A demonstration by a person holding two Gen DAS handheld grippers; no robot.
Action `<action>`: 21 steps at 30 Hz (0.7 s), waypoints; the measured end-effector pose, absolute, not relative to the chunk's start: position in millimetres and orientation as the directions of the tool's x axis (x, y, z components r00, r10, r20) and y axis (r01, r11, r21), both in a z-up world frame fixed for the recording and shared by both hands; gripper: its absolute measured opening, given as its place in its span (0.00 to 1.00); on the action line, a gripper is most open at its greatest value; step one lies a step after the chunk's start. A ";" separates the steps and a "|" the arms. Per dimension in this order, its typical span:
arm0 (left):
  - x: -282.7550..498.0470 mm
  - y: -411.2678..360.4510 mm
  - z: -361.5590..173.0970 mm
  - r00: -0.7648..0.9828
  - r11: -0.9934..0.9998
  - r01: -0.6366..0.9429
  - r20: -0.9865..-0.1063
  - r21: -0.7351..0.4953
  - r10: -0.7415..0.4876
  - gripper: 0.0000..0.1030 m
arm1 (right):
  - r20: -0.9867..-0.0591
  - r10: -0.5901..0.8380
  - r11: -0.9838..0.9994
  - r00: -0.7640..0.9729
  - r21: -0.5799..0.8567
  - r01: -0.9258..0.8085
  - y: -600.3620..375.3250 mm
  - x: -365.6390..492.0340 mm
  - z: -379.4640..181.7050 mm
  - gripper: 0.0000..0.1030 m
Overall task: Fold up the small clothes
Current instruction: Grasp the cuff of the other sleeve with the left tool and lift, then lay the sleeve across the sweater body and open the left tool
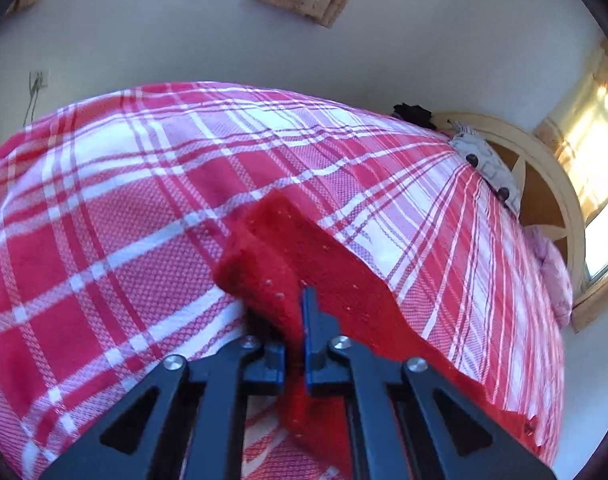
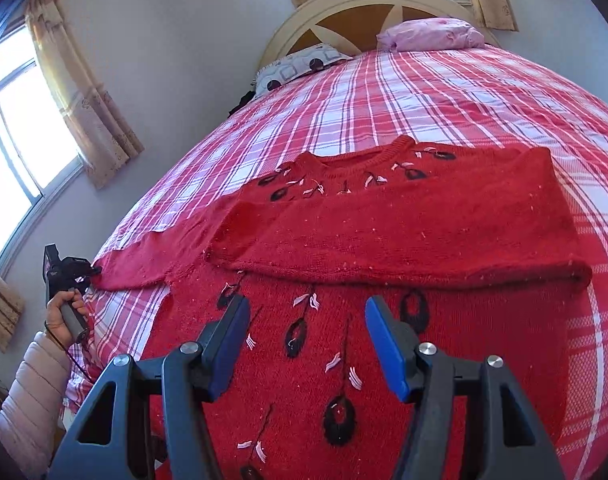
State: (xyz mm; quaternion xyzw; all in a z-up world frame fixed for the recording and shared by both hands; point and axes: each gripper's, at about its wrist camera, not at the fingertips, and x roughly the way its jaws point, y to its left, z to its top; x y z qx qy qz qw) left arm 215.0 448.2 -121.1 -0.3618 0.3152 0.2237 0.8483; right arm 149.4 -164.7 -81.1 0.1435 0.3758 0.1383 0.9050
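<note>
A red knit sweater [image 2: 384,220] with black and pink leaf embroidery lies flat on the plaid bed. Its right sleeve is folded across the chest. Its left sleeve [image 2: 144,258] stretches out to the bed's left edge. My left gripper [image 1: 298,312] is shut on the cuff of that sleeve [image 1: 264,264]; it also shows in the right wrist view [image 2: 94,270] at the sleeve's end. My right gripper [image 2: 306,316] is open and empty, hovering over the sweater's lower body.
The bed has a red and white plaid cover [image 2: 444,100]. A patterned pillow [image 2: 296,66] and a pink pillow [image 2: 432,34] lie against the round headboard [image 2: 344,4]. A wall and curtained window [image 2: 28,128] run along the left side.
</note>
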 end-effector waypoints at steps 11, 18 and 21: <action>210.9 431.9 -73.9 0.792 0.687 -0.503 -0.598 -0.525 0.123 0.05 | -0.631 0.368 0.912 0.683 0.387 -0.134 -167.9 149.2 -82.9 0.60; 227.0 362.5 -11.0 0.858 0.816 -0.357 -0.506 -0.455 0.094 0.05 | -0.620 0.364 0.905 0.695 0.412 -0.106 -178.9 146.5 -80.7 0.60; 236.3 316.4 10.5 0.882 0.864 -0.264 -0.469 -0.429 0.037 0.05 | -0.612 0.360 0.902 0.704 0.421 -0.096 -185.9 146.6 -77.7 0.60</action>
